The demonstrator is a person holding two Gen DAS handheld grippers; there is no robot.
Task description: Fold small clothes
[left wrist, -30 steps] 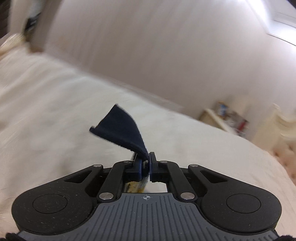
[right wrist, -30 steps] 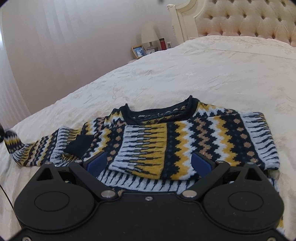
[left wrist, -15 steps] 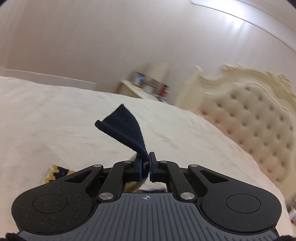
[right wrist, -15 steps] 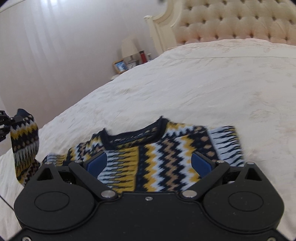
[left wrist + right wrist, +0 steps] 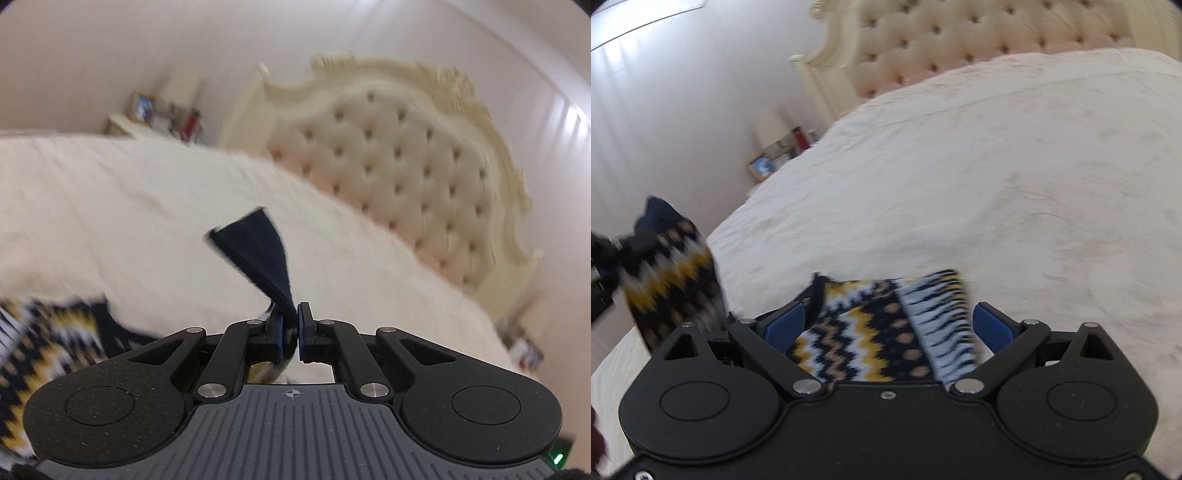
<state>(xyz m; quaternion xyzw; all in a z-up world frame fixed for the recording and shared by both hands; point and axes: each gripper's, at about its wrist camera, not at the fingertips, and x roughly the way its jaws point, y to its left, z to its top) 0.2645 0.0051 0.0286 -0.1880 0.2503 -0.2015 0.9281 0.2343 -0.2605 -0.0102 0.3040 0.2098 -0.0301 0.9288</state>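
Observation:
A navy, yellow and white zigzag sweater (image 5: 886, 325) lies on the cream bed (image 5: 997, 184). My left gripper (image 5: 290, 326) is shut on the sweater's navy sleeve cuff (image 5: 258, 251), which sticks up past the fingertips. In the right wrist view the lifted sleeve (image 5: 672, 273) hangs in the air at the left, held by the left gripper. My right gripper (image 5: 888, 321) is open and empty, its blue pads on either side of the sweater body just above it. Part of the sweater body also shows at the lower left of the left wrist view (image 5: 44, 332).
A tufted cream headboard (image 5: 406, 166) stands at the far end of the bed. A nightstand with a lamp, a photo frame and small items (image 5: 779, 147) is beside it. White curtains (image 5: 665, 110) hang at the left.
My left gripper has swung right with the sleeve, lifting it toward the sweater body. My right gripper has moved forward and lower over the sweater, so less of it shows.

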